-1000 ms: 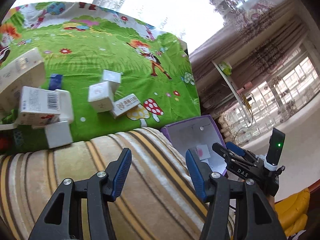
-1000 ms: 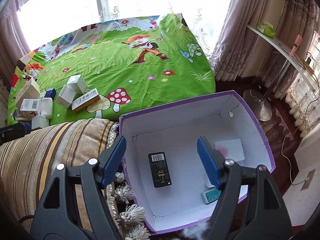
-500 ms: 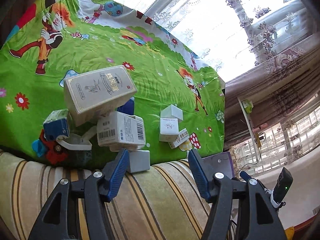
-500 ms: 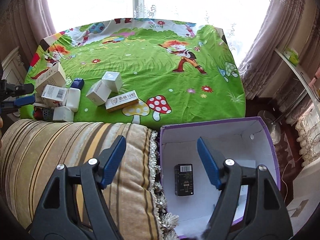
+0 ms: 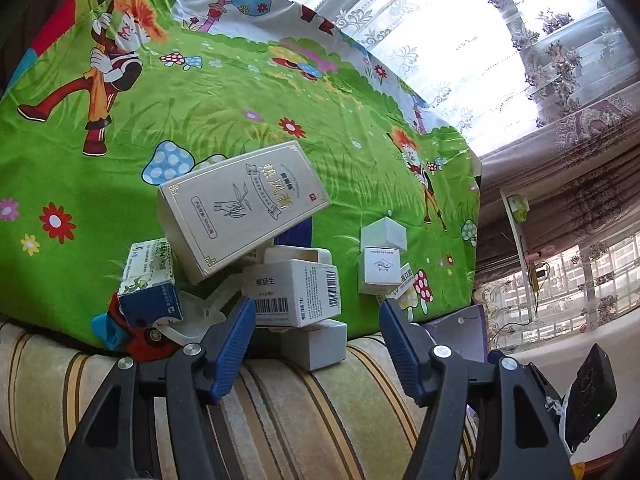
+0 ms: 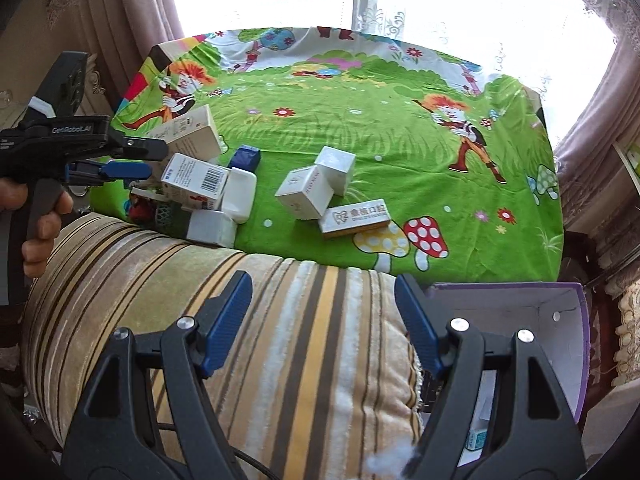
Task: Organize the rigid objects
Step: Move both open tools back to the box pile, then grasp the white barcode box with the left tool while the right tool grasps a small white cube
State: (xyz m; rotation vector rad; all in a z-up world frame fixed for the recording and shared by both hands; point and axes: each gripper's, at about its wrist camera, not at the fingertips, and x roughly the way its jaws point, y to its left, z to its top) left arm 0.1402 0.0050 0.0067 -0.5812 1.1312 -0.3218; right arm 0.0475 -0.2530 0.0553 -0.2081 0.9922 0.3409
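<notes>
Both your grippers have swung away from the purple box (image 6: 576,344) toward the bedspread (image 6: 400,128); your left gripper (image 5: 316,320) now faces the pile of cartons (image 5: 280,280), jaws opening, nothing between them. Your right gripper (image 6: 324,312) hangs over the striped cushion (image 6: 280,320), open and empty. Little looks done: the purple box shows only a couple of items, and roughly ten cartons wait. Largest first: one tall cream carton (image 5: 240,208), one barcoded carton (image 5: 292,296), two white cubes (image 6: 316,184), one flat toothpaste box (image 6: 356,216).
</notes>
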